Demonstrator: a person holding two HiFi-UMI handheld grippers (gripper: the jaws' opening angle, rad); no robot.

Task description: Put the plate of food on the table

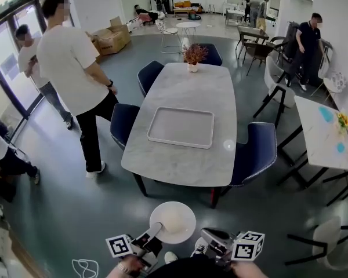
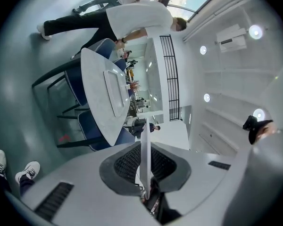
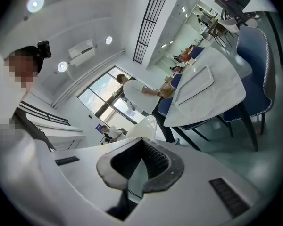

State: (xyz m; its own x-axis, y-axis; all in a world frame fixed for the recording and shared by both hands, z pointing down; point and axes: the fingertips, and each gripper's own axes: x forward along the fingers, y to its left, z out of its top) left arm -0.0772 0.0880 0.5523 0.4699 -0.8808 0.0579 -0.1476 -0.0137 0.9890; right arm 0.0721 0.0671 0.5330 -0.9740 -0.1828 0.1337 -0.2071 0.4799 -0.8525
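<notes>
A round white plate [image 1: 173,222] hangs low in front of me, short of the near end of the grey marble table [image 1: 180,97]. I cannot make out food on it. My left gripper [image 1: 156,229] is shut on the plate's near-left rim. In the left gripper view the plate [image 2: 145,133] shows edge-on between the pads of the left gripper [image 2: 145,147]. My right gripper [image 1: 211,236] is beside the plate's right rim, its fingertips together and nothing in them. In the right gripper view, the plate [image 3: 144,128] is just beyond the right gripper [image 3: 142,139]. An empty white tray [image 1: 181,127] lies mid-table.
A person in a white T-shirt [image 1: 75,68] stands left of the table. Blue chairs [image 1: 255,152] [image 1: 123,123] flank its near corners. A potted plant [image 1: 195,55] stands at the far end and a small white disc [image 1: 228,145] near the right edge. Another table [image 1: 322,132] is at right.
</notes>
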